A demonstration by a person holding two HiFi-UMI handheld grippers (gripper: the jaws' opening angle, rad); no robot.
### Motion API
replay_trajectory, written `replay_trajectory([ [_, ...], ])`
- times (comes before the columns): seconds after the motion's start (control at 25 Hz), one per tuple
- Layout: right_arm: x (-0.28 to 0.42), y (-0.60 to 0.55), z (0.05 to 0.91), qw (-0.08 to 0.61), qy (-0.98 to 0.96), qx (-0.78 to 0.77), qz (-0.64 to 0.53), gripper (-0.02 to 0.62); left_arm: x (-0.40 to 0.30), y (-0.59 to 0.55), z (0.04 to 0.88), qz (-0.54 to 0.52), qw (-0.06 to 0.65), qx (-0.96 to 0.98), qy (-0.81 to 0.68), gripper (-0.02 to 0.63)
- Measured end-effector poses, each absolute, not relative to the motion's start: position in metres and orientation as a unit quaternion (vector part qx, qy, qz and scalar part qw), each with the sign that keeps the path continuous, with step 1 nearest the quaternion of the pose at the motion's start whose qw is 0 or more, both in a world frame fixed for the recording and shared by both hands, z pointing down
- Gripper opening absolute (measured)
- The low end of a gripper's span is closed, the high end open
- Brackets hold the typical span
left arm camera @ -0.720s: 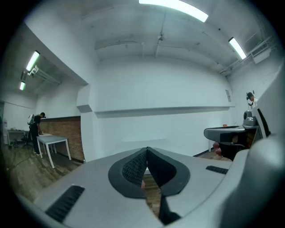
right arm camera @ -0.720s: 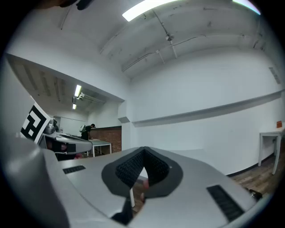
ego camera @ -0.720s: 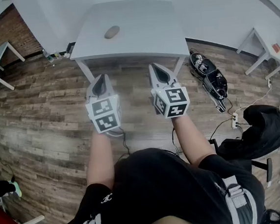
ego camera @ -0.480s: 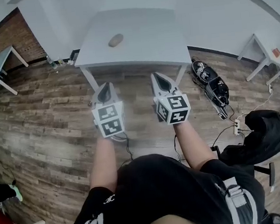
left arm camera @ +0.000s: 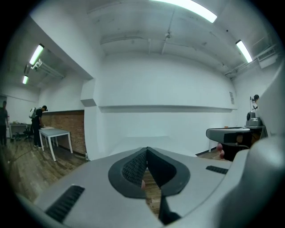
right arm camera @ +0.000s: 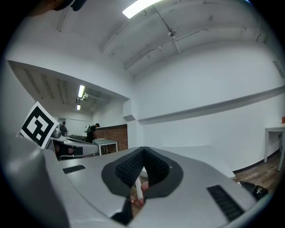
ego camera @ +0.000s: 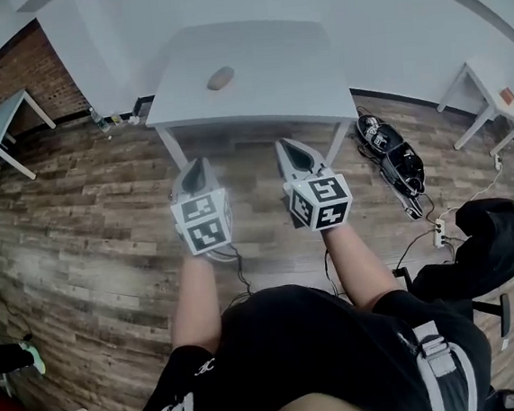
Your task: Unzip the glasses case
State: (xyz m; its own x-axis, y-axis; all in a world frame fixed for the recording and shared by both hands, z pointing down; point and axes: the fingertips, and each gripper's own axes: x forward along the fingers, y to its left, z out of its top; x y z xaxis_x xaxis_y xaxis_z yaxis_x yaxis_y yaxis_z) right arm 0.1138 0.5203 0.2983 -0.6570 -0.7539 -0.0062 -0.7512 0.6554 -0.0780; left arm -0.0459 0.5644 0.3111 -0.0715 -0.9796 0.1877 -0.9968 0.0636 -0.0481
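One case lay on one white table, near its middle, well clear of all edges. Two grippers: left gripper and right gripper hung side by side over the wood floor, short of the table's near edge. Both had jaws closed together, nothing held. Bare floor lay on either side.

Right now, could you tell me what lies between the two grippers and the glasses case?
In the head view, only floor and the bare white table separate the shut left gripper and right gripper from the glasses case.
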Motion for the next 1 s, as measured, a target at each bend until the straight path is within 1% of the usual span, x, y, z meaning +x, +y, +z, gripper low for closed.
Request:
replay_trajectory([
  [0.24,0.044,0.552,0.314,-0.017,0.926,-0.376,-0.008,0.006,-0.104,0.588,0.325,0.082,0.064,0.671,-0.734,0.003],
  [0.4,0.010,0.565,0.327,-0.016,0.932,-0.362,-0.028,0.006,-0.134,0.587,0.342,0.086,0.086,0.677,-0.726,0.003],
  [0.52,0.011,0.558,0.338,-0.023,0.929,-0.367,-0.043,0.006,-0.141,0.582,0.352,0.082,0.097,0.679,-0.723,0.003],
  [0.72,0.018,0.520,0.334,-0.010,0.918,-0.395,-0.041,0.006,-0.148,0.547,0.365,0.099,0.094,0.683,-0.717,0.003],
  [0.88,0.018,0.473,0.327,-0.008,0.917,-0.398,-0.005,0.006,-0.155,0.498,0.367,0.122,0.068,0.679,-0.721,0.003],
  [1.0,0.026,0.418,0.328,-0.002,0.919,-0.393,-0.015,0.006,-0.156,0.445,0.369,0.127,0.078,0.673,-0.725,0.003],
])
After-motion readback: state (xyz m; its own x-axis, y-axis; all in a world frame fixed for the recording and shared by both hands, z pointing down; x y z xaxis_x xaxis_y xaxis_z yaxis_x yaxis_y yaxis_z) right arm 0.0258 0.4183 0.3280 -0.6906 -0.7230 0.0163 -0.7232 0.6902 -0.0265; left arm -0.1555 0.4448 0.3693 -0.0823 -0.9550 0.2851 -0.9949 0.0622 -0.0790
